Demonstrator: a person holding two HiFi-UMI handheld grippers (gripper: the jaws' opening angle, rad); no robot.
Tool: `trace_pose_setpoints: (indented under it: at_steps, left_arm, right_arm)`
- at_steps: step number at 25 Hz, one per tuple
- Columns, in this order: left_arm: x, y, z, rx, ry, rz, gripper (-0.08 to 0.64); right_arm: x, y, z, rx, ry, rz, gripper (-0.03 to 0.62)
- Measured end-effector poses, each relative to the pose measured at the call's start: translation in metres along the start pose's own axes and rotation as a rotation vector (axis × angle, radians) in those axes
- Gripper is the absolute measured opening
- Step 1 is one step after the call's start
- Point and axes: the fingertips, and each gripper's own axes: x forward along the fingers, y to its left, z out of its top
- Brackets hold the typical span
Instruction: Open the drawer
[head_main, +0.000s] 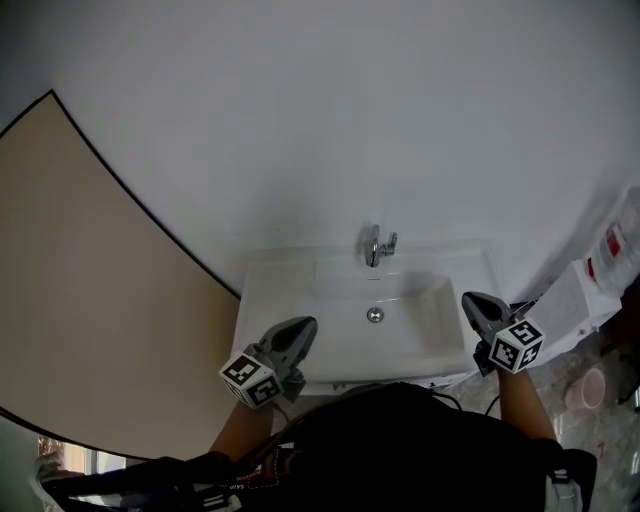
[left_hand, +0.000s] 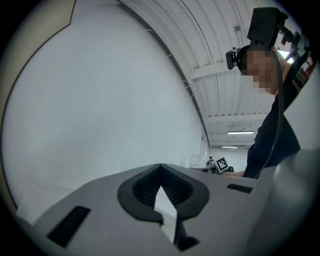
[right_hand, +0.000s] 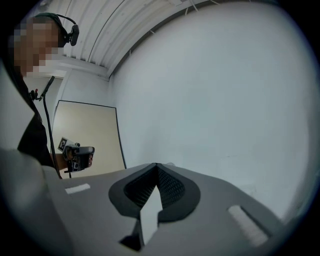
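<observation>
No drawer shows in any view; the front of the white vanity below the basin (head_main: 290, 275) is hidden by my body. My left gripper (head_main: 300, 326) hovers over the basin's front left corner, jaws together, holding nothing. My right gripper (head_main: 470, 301) is beside the basin's right rim, also shut and empty. In the left gripper view the left gripper (left_hand: 160, 166) has its tips meeting in front of a bare white wall. In the right gripper view the right gripper (right_hand: 156, 165) is closed the same way, facing the white wall.
A chrome faucet (head_main: 377, 245) stands at the back of the basin, and a drain (head_main: 375, 315) sits in its middle. A beige panel (head_main: 90, 300) covers the wall at left. White packages (head_main: 600, 275) and a pink cup (head_main: 588, 388) lie at right.
</observation>
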Motion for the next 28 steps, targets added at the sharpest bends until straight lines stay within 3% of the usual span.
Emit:
trace_pose_setpoints:
  at_steps: [10, 17, 22, 28]
  left_arm:
    - [0.000, 0.114, 0.038, -0.021, 0.022, -0.071, -0.006]
    - [0.002, 0.181, 0.028, -0.056, 0.013, -0.105, -0.006]
    - [0.016, 0.190, 0.023, -0.057, 0.012, -0.087, -0.006]
    - [0.068, 0.175, 0.019, -0.067, 0.028, -0.034, -0.006]
  right_arm:
    - [0.098, 0.027, 0.019, 0.002, 0.011, -0.080, -0.002]
    - [0.154, 0.034, 0.010, -0.006, 0.033, -0.106, -0.002]
    - [0.167, 0.020, 0.008, -0.016, 0.057, -0.077, -0.002]
    - [0.179, -0.038, 0.023, 0.004, 0.048, -0.010, -0.002]
